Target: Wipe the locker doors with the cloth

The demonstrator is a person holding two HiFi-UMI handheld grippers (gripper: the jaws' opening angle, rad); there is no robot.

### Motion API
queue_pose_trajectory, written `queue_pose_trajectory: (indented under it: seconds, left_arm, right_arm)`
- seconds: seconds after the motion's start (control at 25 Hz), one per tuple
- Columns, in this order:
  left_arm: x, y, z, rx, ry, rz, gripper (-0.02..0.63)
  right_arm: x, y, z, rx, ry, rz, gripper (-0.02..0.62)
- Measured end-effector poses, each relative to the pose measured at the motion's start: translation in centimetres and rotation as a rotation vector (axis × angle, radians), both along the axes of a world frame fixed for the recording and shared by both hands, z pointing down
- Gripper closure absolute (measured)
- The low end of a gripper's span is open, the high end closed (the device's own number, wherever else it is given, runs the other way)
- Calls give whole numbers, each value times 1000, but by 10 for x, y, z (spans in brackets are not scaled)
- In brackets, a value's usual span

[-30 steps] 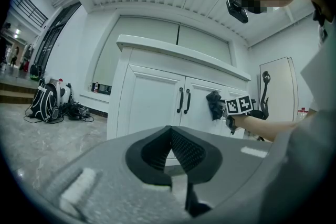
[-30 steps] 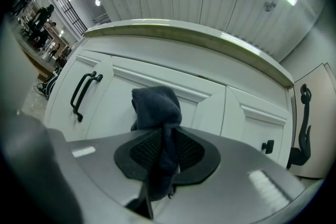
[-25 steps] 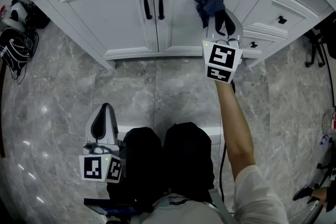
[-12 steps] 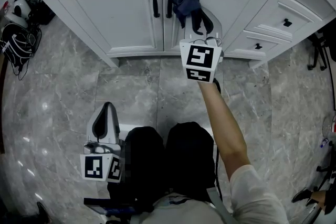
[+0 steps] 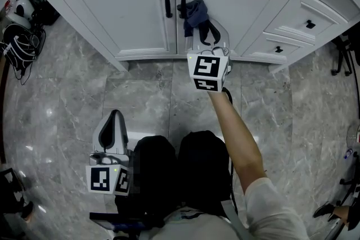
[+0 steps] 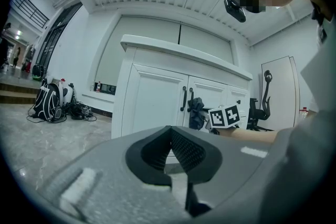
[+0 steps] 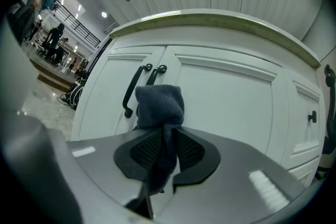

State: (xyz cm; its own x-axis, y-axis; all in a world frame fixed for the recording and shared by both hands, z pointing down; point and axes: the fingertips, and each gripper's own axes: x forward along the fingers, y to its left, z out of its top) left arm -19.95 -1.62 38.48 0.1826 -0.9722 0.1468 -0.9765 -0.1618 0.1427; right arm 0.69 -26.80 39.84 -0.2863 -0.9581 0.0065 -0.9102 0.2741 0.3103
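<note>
Cloth [image 5: 194, 13] – dark blue and bunched – is clamped between the jaws of the right gripper [image 5: 208, 31], with a tail hanging down through the pads [image 7: 189, 149]. The cloth's upper wad sits at the right locker door [image 5: 242, 0], just beside that door's black handle [image 5: 183, 0]; actual contact with the panel cannot be confirmed. The left locker door [image 5: 121, 8] stands apart from the cloth. The left gripper [image 5: 112, 131] is held low beside the person's knee – jaws together, nothing between them – over the marble floor [image 5: 62, 98].
</note>
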Motion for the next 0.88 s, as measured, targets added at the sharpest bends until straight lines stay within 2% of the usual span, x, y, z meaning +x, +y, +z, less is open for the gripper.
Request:
queue_pose_trajectory:
  seconds: [0.28,0.88]
  left_arm:
    - [0,0,-1,-1,-8,-4,604]
    - [16,-2,-3,-5,-19,17,604]
  right_arm:
    - [18,-1,6,-5,36,17,525]
    - [121,-5,1,-5,57,174,523]
